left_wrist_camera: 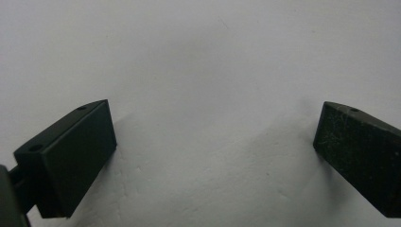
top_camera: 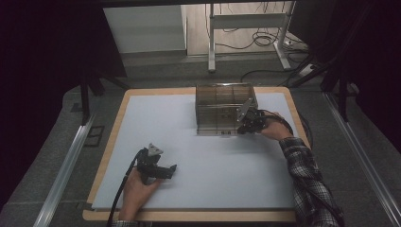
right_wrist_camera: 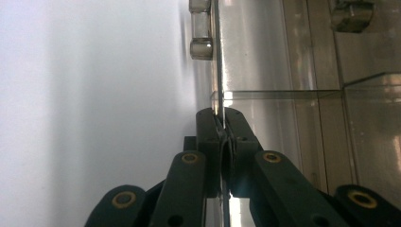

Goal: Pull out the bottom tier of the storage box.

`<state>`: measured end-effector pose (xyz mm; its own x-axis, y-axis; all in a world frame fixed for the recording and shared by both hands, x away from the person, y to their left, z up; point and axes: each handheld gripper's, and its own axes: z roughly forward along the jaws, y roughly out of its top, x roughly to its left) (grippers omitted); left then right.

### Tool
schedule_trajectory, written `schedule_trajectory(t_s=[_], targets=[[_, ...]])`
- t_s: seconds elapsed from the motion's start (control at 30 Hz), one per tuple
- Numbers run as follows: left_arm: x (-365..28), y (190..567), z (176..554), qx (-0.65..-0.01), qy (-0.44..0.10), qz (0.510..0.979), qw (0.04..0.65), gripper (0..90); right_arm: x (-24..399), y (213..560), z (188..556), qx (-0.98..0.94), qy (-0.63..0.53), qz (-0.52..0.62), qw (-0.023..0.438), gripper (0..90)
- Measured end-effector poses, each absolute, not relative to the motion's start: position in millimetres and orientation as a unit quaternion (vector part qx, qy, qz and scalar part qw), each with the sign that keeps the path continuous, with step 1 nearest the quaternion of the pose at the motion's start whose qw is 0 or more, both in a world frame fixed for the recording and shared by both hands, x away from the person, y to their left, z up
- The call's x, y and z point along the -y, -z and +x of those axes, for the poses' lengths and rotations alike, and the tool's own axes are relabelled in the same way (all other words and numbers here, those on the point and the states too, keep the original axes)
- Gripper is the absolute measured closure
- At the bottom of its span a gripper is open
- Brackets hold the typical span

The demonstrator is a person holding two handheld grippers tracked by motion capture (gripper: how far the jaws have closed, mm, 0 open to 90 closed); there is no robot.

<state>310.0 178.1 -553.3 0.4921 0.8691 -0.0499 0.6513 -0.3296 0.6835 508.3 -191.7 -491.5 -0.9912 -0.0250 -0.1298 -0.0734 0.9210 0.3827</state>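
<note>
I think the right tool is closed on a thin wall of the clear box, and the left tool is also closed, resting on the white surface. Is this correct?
Not quite. The right tool is indeed shut on a thin panel of the clear box, but the left tool is open: the left gripper view shows its jaws wide apart over the white surface with nothing between them.

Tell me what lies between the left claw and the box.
Nothing: in the high view, only bare white mat separates the left claw from the clear box.
</note>
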Motion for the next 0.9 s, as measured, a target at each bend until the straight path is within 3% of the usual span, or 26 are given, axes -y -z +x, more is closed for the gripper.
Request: schedule_trajectory(t_s=[0.9], targets=[[-178.2,553.2,310.0,-0.476,-0.165,0.799,0.329,0.0,195.5,485.9,482.9,-0.979,-0.194,-0.044,0.05,85.7]])
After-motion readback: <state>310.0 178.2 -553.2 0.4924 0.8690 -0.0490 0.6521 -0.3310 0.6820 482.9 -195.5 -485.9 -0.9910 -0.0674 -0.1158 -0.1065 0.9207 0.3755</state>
